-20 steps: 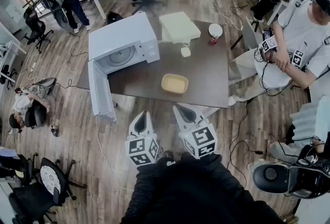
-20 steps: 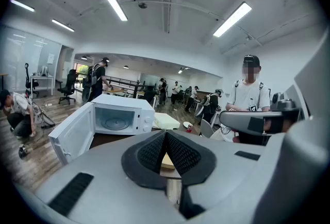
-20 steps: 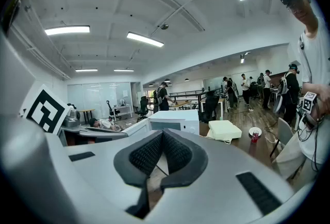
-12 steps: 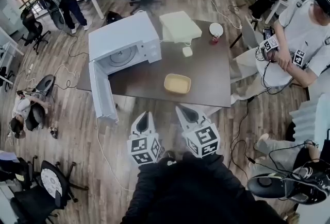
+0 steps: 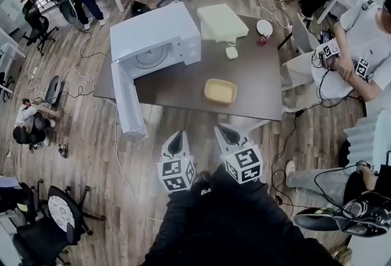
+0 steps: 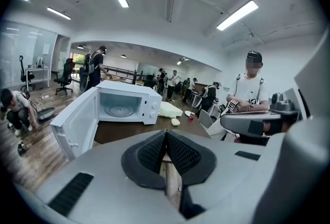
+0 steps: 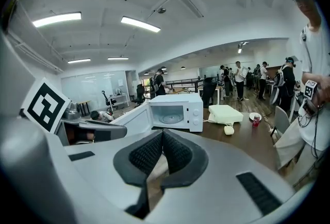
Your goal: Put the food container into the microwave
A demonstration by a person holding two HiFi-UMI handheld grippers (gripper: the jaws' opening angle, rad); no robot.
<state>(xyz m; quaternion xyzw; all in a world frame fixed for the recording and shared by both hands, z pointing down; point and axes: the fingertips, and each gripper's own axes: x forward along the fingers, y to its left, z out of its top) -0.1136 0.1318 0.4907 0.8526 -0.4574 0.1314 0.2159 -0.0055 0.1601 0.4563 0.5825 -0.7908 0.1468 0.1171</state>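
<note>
1. Wood-floored open office is surrounding a dark table [image 5: 183, 84], with people working at desks and sitting close by.
2. Left tongs [image 5: 176, 138] and right tongs [image 5: 223, 132] are hanging side by side over the floor, short of the table's near edge and pointing forward at it.
3. Both pairs are gripping nothing: in each gripper view the padded jaws are pressing together, with no object between them.
4. A shallow yellow container [image 5: 220, 91] is lying on the table ahead of the right tongs, well apart from both pairs and untouched.
5. A white microwave [image 5: 160, 44] is standing farther ahead and to the left of the left tongs. Its door [image 5: 128, 103] is hanging wide open past the table edge, and its cavity is showing only the glass turntable.
6. A cream box [image 5: 222, 21], a plate [image 5: 264, 27] and a red can [image 5: 264, 40] are sitting beyond the container, clear of the route.
7. By the look of it, the job is only beginning. The open door is the one step already taken care of. Reaching the container, parting the jaws, gripping its rim and carrying it leftward into the cavity are all remaining.
</note>
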